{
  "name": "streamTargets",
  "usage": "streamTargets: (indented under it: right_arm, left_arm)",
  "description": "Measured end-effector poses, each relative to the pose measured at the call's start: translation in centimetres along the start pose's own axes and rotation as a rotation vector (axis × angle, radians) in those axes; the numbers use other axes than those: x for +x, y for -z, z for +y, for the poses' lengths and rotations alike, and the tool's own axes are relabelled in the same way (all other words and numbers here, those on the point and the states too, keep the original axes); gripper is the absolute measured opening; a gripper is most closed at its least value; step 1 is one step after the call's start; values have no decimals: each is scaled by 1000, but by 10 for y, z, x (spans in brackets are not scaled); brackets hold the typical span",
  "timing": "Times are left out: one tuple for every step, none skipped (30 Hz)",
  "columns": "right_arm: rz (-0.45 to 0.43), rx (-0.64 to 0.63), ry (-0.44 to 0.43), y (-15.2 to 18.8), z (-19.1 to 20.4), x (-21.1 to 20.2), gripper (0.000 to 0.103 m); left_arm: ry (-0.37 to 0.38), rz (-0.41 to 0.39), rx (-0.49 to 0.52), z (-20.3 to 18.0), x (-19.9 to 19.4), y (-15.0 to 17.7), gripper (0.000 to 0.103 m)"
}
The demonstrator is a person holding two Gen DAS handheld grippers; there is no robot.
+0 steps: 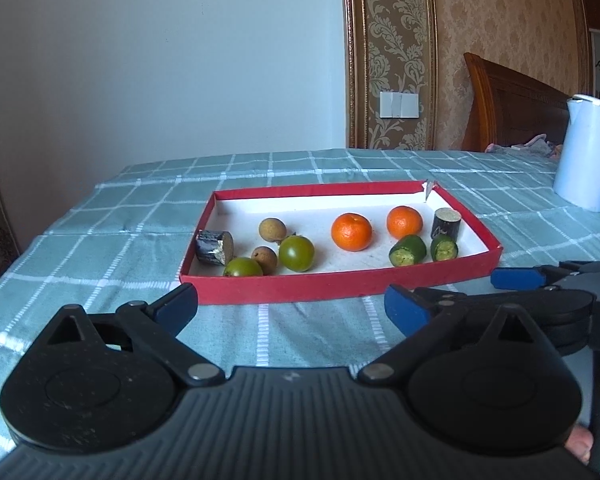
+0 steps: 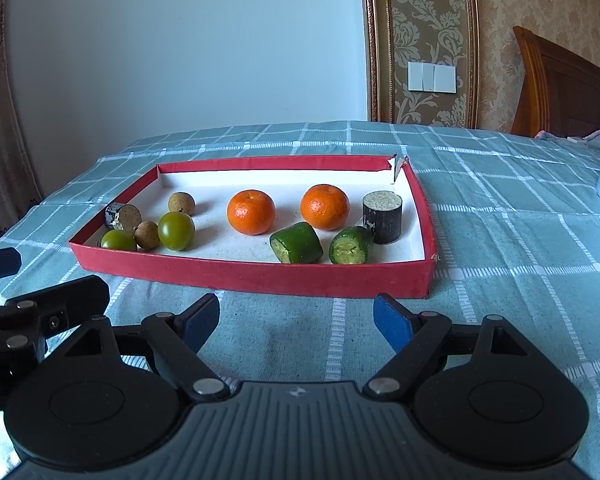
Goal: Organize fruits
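- The left gripper and the right gripper are hovering side by side over a checked tablecloth, both with jaws spread wide, holding nothing.
- Just ahead, a red tray is holding two mandarins, green tomatoes, longans and cut sugarcane pieces.

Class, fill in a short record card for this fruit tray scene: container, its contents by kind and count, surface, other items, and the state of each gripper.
container: red tray, white inside
oranges: two, middle
green tomatoes: two, left part
longans: two, left part
green cane pieces: two, lying down
dark cane pieces: two, one upright, one lying
surface: checked tablecloth
other: white kettle
left gripper: open, empty
right gripper: open, empty
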State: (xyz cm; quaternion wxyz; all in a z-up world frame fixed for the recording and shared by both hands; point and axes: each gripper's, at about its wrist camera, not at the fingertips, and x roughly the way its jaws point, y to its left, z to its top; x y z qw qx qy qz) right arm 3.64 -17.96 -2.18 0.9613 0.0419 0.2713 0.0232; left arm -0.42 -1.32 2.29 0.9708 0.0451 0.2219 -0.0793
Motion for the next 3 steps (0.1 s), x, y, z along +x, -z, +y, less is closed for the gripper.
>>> streamTargets:
  right_arm:
    - [-4, 0, 3, 0, 0, 0, 84]
    - [-9, -1, 11, 1, 1, -2, 84]
    - [-13, -3, 17, 1, 1, -2, 84]
  left_arm:
    - [-6, -1, 1, 0, 1, 0, 99]
    - [-9, 3, 1, 0, 2, 1, 99]
    - [-15, 12, 0, 1, 5, 1, 99]
